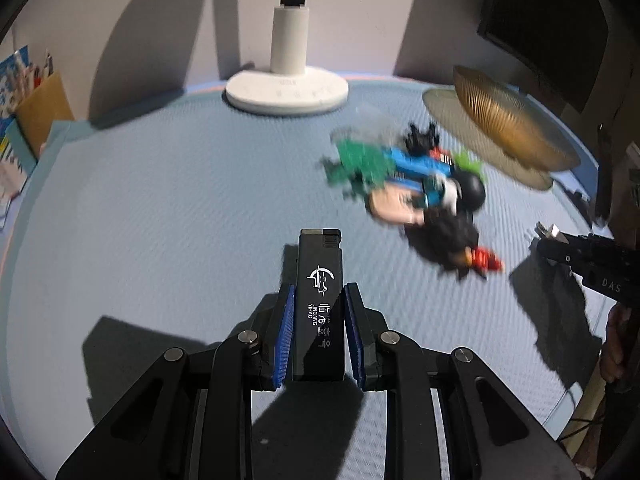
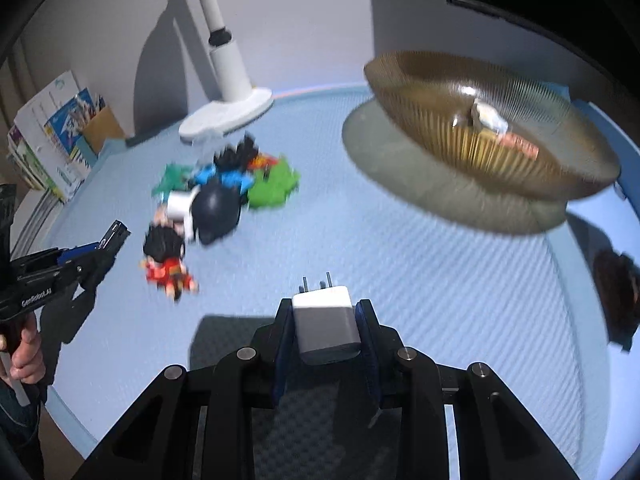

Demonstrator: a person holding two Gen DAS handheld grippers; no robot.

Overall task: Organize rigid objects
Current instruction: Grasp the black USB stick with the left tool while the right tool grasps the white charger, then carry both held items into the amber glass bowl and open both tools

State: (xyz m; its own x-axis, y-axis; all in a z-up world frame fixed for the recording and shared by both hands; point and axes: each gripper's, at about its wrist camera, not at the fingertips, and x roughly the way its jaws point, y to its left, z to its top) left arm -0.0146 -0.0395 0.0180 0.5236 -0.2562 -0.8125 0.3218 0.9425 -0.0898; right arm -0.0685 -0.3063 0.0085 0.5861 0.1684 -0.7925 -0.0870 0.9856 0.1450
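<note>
1. Amber bowl [image 2: 480, 136] is your landmark; it already holds a few small items, visible only in the right wrist view.
2. Toy pile [image 2: 208, 200] left of the bowl: still to sort.
3. Your left gripper [image 1: 319, 320] is clamped on the black lighter [image 1: 319, 304], well short of the bowl.
4. Your right gripper [image 2: 325, 328] pinches the white charger [image 2: 325, 320], nearer the bowl.

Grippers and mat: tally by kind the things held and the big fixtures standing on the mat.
Black lighter, held by left gripper: 1
White charger plug, held by right gripper: 1
Gold ribbed bowl: 1
White lamp base: 1
Total: 4
</note>
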